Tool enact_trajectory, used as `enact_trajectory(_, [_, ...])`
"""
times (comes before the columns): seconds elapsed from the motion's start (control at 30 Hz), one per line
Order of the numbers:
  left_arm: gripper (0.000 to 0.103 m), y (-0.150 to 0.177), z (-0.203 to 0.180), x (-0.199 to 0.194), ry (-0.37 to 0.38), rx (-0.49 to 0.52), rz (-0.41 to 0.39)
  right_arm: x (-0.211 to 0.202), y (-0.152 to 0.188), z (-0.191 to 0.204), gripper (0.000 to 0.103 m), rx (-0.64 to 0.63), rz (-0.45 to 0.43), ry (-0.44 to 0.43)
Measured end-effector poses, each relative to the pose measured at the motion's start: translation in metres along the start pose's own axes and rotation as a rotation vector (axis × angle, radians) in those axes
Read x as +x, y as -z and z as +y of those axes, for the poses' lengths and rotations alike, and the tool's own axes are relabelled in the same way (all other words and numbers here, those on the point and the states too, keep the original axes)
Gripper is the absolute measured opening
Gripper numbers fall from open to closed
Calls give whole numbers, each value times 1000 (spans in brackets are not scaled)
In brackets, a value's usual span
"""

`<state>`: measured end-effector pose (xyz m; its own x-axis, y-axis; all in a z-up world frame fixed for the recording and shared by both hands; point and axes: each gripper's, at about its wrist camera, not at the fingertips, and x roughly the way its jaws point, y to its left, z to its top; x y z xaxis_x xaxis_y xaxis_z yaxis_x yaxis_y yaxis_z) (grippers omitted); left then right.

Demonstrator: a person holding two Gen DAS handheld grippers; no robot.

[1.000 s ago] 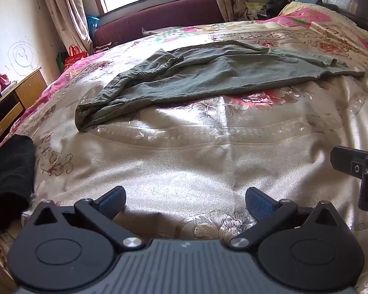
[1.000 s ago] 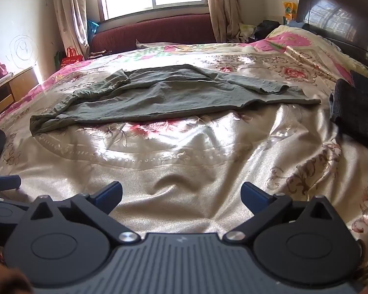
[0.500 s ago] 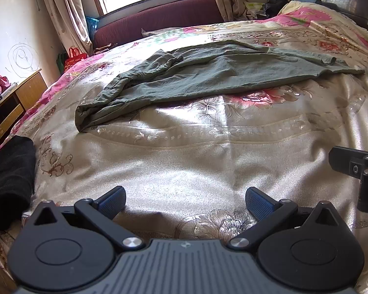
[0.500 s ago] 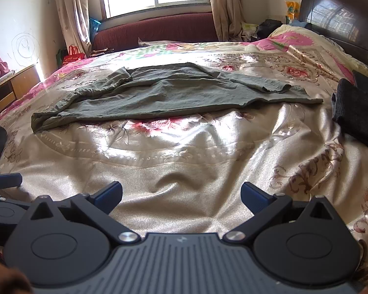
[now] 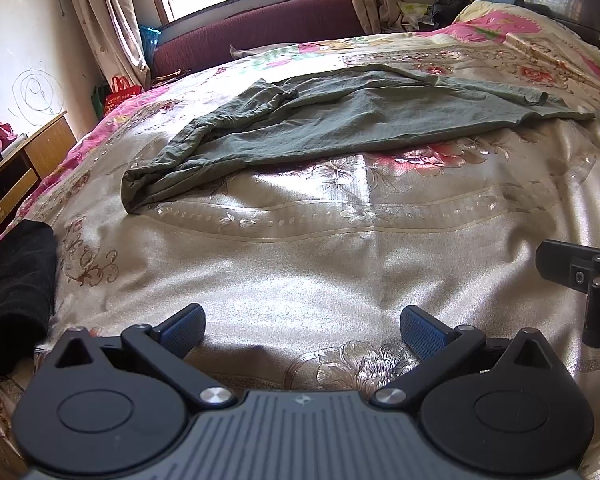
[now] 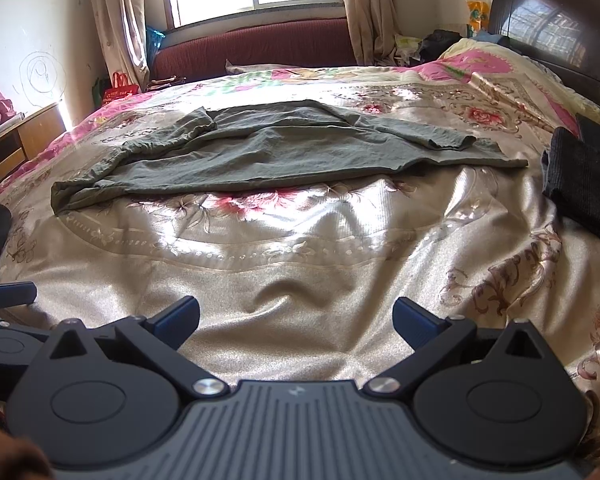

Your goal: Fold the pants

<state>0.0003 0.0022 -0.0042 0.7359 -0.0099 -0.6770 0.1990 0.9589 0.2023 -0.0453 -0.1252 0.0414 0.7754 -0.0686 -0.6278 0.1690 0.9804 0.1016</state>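
Grey-green pants lie spread across the bed, rumpled at the left end and flatter toward the right; they also show in the right wrist view. My left gripper is open and empty, low over the bedspread well short of the pants. My right gripper is open and empty, also near the bed's front. Part of the right gripper shows at the right edge of the left wrist view.
The shiny floral bedspread covers the bed. A dark folded garment lies at the right edge, another black cloth at the left. A wooden cabinet stands left; a maroon sofa and the headboard behind.
Both grippers have crept slightly forward; the pants look a little nearer. Neither gripper has opened or shut, and the pants have not moved.
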Motion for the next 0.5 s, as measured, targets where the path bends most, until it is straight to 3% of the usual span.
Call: enact_trajectory(0.5, [103,1,2,3,6,-3,8,2,3,0,102,-3,8,0])
